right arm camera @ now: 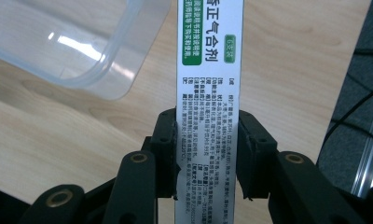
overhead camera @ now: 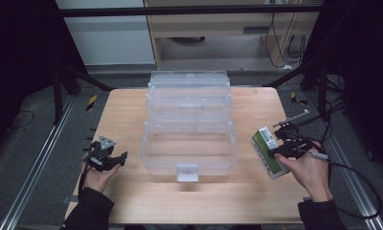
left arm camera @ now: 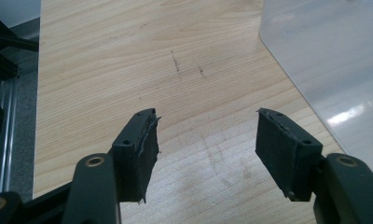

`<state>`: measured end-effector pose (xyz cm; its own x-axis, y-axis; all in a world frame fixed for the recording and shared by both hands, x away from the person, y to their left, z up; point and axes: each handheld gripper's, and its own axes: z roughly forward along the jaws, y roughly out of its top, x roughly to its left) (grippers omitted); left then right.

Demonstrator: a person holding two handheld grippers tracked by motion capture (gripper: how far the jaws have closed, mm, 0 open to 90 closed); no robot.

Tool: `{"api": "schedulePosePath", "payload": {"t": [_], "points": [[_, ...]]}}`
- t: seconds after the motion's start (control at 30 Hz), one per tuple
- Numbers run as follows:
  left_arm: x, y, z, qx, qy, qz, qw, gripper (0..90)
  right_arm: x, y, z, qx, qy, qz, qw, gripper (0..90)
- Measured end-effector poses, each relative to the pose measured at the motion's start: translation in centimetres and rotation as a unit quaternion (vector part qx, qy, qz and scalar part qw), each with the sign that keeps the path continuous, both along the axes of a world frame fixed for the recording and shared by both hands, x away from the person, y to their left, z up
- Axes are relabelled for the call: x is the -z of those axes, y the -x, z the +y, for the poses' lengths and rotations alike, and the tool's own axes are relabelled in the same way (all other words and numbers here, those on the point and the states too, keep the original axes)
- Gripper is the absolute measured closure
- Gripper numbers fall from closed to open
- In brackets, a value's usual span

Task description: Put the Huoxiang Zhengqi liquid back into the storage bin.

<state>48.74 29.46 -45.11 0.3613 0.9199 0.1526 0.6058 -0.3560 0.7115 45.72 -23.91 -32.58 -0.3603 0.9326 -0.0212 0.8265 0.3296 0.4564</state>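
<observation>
A clear plastic tiered box (overhead camera: pixel 188 127) stands open in the middle of the wooden table (overhead camera: pixel 132 115). My right gripper (overhead camera: pixel 283 151) is to its right, shut on a white and green medicine carton (overhead camera: pixel 269 152). Seen from the right gripper view, the carton (right arm camera: pixel 209 70) stands upright between the pads (right arm camera: pixel 168 140), its printed narrow side facing the camera. My left gripper (overhead camera: pixel 114 158) rests at the table's left edge, open and holding nothing. The left gripper view has its fingers (left arm camera: pixel 142 149) wide apart over bare wood, with the box wall (left arm camera: pixel 334 60) at the right.
Cables (overhead camera: pixel 357 191) trail off the right side of the table. Metal frame rails (overhead camera: pixel 41 158) run along both sides. A wooden cabinet (overhead camera: pixel 218 24) stands beyond the far edge. The box's front latch (overhead camera: pixel 187 172) faces the person.
</observation>
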Motion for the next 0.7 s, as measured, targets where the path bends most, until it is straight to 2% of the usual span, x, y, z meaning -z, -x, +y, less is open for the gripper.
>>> {"api": "schedulePosePath", "payload": {"t": [0.2, 0.4, 0.57, 0.7], "points": [[0.0, 0.0, 0.0, 0.000, 0.000, 0.001, 1.0000, 38.2, -1.2, -0.1, 0.3, -0.012, 0.000, -0.033, 0.9994, 64.0], [0.0, 0.0, 0.0, 0.000, 0.000, 0.001, 1.0000, 38.2, -2.2, -0.4, 0.8, -0.016, -0.001, -0.052, 0.9985, 64.0], [0.0, 0.0, 0.0, -0.001, 0.000, 0.000, 1.0000, 38.2, -2.9, -0.5, 1.3, -0.030, 0.000, -0.072, 0.9969, 64.1], [0.0, 0.0, 0.0, 0.000, 0.000, 0.001, 1.0000, 38.2, -3.6, -0.5, 1.7, -0.047, -0.010, -0.080, 0.9956, 64.1]]}}
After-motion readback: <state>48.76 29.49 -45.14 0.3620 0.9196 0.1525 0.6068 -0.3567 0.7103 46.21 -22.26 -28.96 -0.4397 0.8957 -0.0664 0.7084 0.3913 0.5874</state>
